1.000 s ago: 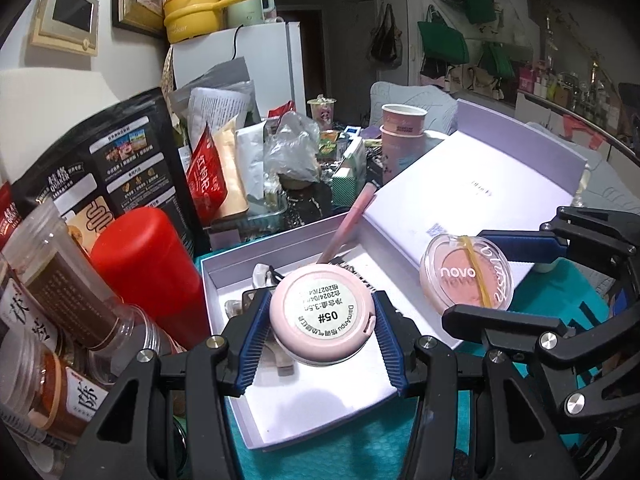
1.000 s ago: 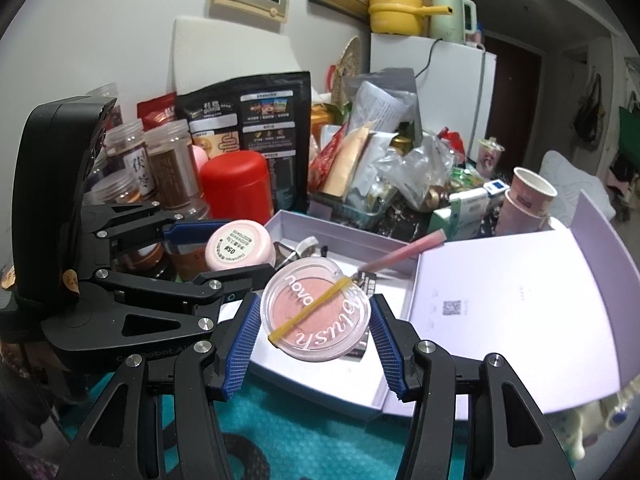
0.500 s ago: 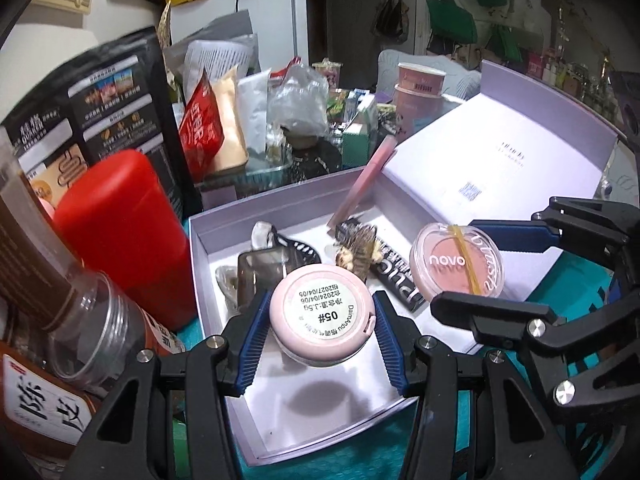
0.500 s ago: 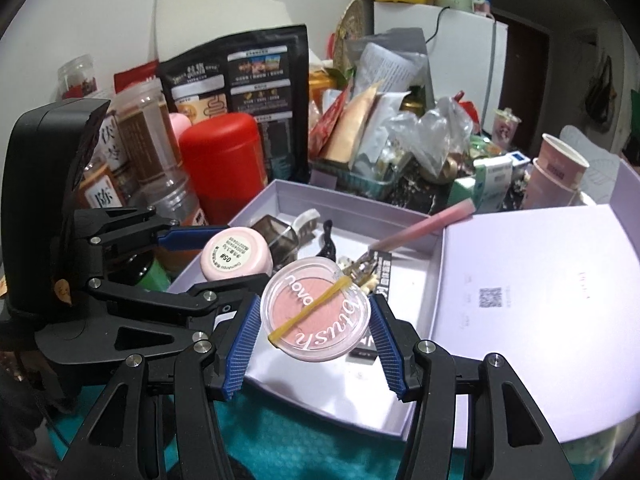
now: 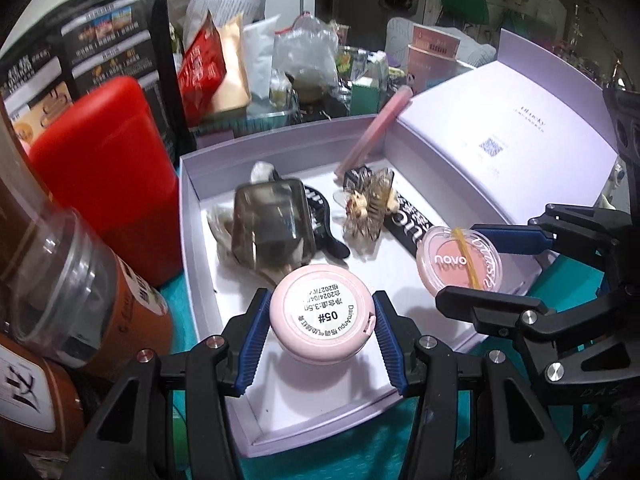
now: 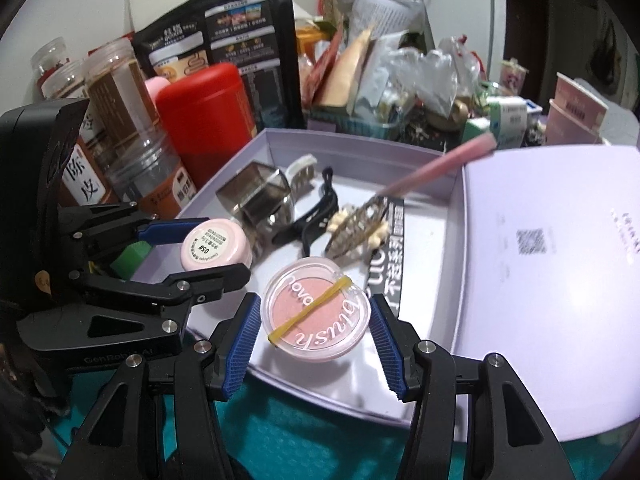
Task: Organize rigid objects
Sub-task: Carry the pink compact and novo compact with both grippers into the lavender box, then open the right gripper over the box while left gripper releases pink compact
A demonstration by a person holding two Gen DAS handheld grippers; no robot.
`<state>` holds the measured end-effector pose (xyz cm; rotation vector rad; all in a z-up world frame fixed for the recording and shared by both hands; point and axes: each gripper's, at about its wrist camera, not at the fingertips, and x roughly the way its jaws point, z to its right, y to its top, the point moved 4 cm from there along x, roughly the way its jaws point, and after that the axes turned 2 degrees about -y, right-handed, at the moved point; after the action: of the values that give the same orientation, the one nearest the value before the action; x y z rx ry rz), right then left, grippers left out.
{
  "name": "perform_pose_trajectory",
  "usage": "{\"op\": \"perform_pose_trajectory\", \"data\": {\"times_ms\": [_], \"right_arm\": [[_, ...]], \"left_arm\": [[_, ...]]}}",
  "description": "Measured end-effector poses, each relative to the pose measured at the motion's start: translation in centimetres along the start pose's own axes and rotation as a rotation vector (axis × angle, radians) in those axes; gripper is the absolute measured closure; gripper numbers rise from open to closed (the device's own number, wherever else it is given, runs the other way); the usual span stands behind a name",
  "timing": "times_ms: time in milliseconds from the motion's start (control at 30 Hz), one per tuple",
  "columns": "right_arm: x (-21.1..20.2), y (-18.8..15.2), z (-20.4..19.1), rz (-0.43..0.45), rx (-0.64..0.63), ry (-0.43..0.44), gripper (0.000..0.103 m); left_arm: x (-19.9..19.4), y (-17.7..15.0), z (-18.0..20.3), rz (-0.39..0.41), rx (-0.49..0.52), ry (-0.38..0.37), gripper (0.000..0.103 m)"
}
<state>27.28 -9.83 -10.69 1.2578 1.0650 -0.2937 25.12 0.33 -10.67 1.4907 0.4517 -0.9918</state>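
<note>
My left gripper (image 5: 320,320) is shut on a round pink compact (image 5: 320,312) with a "05#" label, held just above the front of the open lilac box (image 5: 192,208). It also shows in the right wrist view (image 6: 216,244). My right gripper (image 6: 314,320) is shut on a clear-lidded blush compact (image 6: 316,314) with a yellow rubber band, held above the box's front right; it also shows in the left wrist view (image 5: 460,264). In the box lie a smoky clear case (image 5: 272,224), a black clip (image 5: 324,220), a hair claw (image 5: 368,204) and a pink stick (image 5: 372,136).
A red canister (image 5: 104,176) and brown jars (image 5: 60,280) stand close to the box's left wall. The box lid (image 5: 508,144) lies open to the right. Snack bags and packets (image 5: 224,68) crowd the back. Teal cloth (image 6: 304,436) covers the table front.
Both grippers have moved forward and down over the box with their compacts still held. The box and its contents now look larger and closer.
</note>
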Motion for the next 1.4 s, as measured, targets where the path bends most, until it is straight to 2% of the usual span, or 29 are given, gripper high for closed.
{"op": "perform_pose_trajectory", "data": {"times_ms": [333, 633, 833, 1300, 1400], "right_arm": [[1.8, 0.1, 0.4, -0.093, 0.013, 0.025, 0.048], [3.0, 1.1, 0.7, -0.103, 0.003, 0.035, 0.048], [3.6, 1.8, 1.0, -0.095, -0.014, 0.026, 0.048], [4.1, 1.6, 0.5, -0.086, -0.078, -0.064, 0.048], [3.8, 1.5, 0.6, -0.082, -0.08, -0.094, 0.039]], "left_arm": [[1.5, 0.1, -0.4, -0.057, -0.038, -0.029, 0.053], [2.5, 1.3, -0.6, -0.081, -0.039, -0.044, 0.053], [3.0, 2.0, -1.1, -0.072, -0.029, -0.016, 0.053], [3.1, 2.0, -0.7, -0.02, 0.062, 0.077, 0.053], [3.2, 1.9, -0.4, -0.017, 0.08, 0.095, 0.053]]}}
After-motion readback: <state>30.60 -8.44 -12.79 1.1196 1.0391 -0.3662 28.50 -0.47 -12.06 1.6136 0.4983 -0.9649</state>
